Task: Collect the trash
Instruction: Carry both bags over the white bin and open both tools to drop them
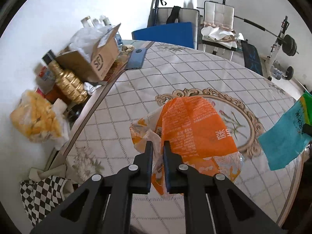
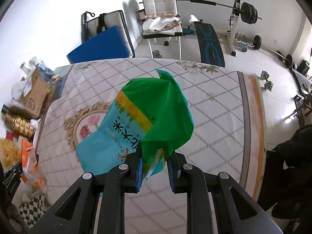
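My left gripper [image 1: 157,146] is shut on an orange and clear plastic wrapper [image 1: 193,124] and holds it above the table [image 1: 175,70]. The wrapper also shows at the left edge of the right wrist view [image 2: 27,156]. My right gripper [image 2: 155,154] is shut on a crumpled blue and green rice bag [image 2: 148,117], held above the table [image 2: 214,107]. The bag also shows at the right edge of the left wrist view [image 1: 286,134].
A cardboard box [image 1: 97,58], a gold bottle [image 1: 68,83], a yellow snack bag [image 1: 37,119] and a blue phone [image 1: 136,58] sit along the table's left side. A checkered bag [image 1: 42,197] hangs below. Chairs [image 2: 161,13] and weight equipment [image 2: 239,13] stand beyond.
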Action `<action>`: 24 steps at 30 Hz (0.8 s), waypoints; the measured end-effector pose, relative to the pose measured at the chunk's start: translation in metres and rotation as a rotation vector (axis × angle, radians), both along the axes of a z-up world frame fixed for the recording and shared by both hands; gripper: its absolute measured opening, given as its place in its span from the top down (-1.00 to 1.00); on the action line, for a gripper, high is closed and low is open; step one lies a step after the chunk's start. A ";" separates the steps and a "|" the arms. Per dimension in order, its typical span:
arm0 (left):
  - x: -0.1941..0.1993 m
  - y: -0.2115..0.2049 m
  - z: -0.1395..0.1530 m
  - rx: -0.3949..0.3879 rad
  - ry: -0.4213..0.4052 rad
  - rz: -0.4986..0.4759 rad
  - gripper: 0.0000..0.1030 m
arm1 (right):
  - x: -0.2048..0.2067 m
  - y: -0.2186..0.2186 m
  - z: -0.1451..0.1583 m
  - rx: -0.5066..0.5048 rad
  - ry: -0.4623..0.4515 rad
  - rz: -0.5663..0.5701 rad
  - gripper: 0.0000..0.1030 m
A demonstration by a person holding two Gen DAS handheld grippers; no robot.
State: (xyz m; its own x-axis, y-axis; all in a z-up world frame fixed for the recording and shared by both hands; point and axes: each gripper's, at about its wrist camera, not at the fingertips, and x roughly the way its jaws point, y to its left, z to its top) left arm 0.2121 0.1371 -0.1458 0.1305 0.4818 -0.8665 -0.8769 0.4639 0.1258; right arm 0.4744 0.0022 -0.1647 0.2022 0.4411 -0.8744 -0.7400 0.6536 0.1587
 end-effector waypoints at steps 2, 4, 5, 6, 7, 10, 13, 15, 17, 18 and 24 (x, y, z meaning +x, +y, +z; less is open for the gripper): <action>-0.020 -0.018 0.006 0.011 -0.020 -0.016 0.86 | -0.021 -0.017 0.006 0.007 -0.006 0.002 0.58; -0.037 -0.033 0.009 0.016 -0.036 -0.031 0.86 | -0.049 -0.039 0.012 0.016 -0.014 0.002 0.58; -0.047 -0.043 0.011 0.019 -0.042 -0.044 0.86 | -0.064 -0.051 0.014 0.018 -0.019 0.001 0.58; -0.057 -0.053 0.012 0.021 -0.046 -0.056 0.86 | -0.082 -0.065 0.015 0.020 -0.020 -0.002 0.58; -0.070 -0.065 0.012 0.022 -0.049 -0.072 0.86 | -0.098 -0.076 0.015 0.022 -0.017 -0.006 0.58; -0.106 -0.097 0.006 0.006 -0.045 -0.102 0.86 | -0.153 -0.117 0.006 0.009 0.013 -0.011 0.58; -0.139 -0.126 -0.007 -0.033 -0.030 -0.124 0.86 | -0.202 -0.146 -0.011 -0.023 0.053 -0.001 0.58; -0.160 -0.142 -0.021 -0.067 -0.018 -0.128 0.86 | -0.238 -0.165 -0.030 -0.061 0.089 0.021 0.58; -0.181 -0.157 -0.040 -0.116 -0.006 -0.123 0.86 | -0.275 -0.182 -0.057 -0.114 0.131 0.046 0.58; -0.192 -0.165 -0.052 -0.147 0.002 -0.118 0.86 | -0.287 -0.189 -0.069 -0.136 0.148 0.054 0.58; -0.233 -0.188 -0.142 -0.324 0.051 -0.061 0.86 | -0.359 -0.218 -0.176 -0.303 0.258 0.109 0.58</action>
